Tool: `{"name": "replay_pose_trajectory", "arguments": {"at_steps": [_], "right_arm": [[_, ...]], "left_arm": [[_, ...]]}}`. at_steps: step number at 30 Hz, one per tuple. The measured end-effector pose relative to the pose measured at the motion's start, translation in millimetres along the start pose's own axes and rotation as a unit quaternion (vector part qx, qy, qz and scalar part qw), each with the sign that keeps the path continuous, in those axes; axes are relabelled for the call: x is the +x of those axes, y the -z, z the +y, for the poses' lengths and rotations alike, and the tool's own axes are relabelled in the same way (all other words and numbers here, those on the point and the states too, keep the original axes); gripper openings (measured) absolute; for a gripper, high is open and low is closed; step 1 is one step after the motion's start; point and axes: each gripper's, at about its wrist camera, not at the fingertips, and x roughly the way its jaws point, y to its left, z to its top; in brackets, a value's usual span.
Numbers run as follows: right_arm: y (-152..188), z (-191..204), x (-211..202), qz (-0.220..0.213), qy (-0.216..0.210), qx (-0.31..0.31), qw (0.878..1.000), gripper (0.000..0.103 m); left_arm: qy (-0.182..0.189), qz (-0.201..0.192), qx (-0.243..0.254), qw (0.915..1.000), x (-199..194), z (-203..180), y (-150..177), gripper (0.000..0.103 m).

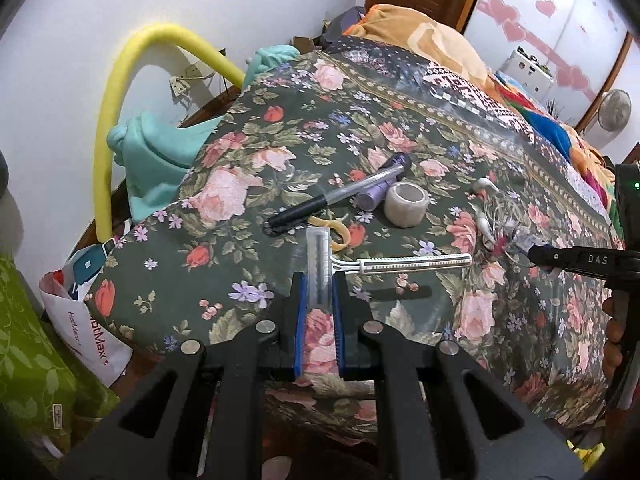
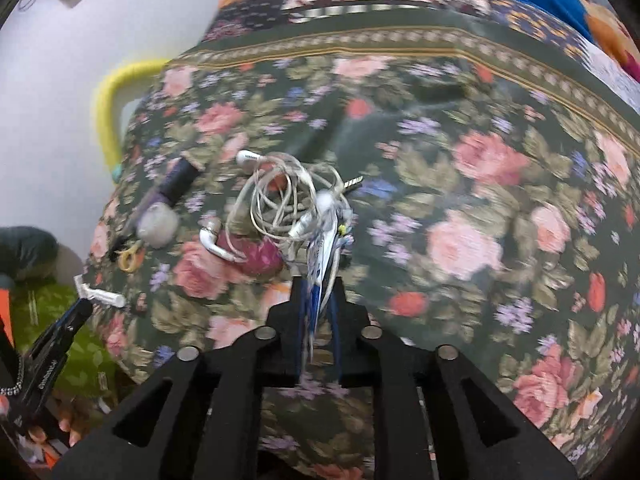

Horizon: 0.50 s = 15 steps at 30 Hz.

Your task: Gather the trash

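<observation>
Left gripper (image 1: 320, 280) jaws are clamping the head of a white plastic disposable razor (image 1: 384, 264), handle sticking out sideways to the right of the jaws, over the dark green floral bedspread (image 1: 248, 152). Right gripper (image 2: 320, 284) jaws are pinching a crumpled white-and-blue wrapper (image 2: 324, 240), and a tangled bundle of white wired earphones (image 2: 280, 196) is sitting just ahead of the jaws, touching the wrapper; cannot tell whether any cord is caught in the grip. That view is blurring.

Ahead of the left jaws more clutter is lying on the bed: a black-and-silver pen (image 1: 332, 200), a small yellow rubber loop (image 1: 340, 232) just beyond the razor head, a purple cylindrical tube (image 1: 376, 196), a roll of clear tape (image 1: 408, 204). A white printed plastic bag (image 1: 88, 320) is sitting off the bed edge, far left of the left jaws — likely the trash spot, judging only.

Handling: razor is light, stiff, slick plastic; the head grip is working but the long handle may be levering it, so gripping nearer the neck would be steadier. Blade edge is sharp. Wrapper is feather-light, soft, crinkly, needing a firm pinch at a fold. Earphone cords are limp and snaggy, likely dragging along.
</observation>
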Motion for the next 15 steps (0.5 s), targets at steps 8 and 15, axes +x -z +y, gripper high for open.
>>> {"name": "replay_pose_trajectory", "arguments": {"at_steps": [8,15], "right_arm": [[5,-20,-10,-0.02,0.025,-0.015,0.999,0.039],[6,-4,-8,-0.028,0.028,-0.079,0.996,0.039]], "left_arm": [[0.001,0.008,0.013,0.9999,9,-14,-1,0.011],[0.004,0.018,0.018,0.9997,18,-22,0,0.011]]}}
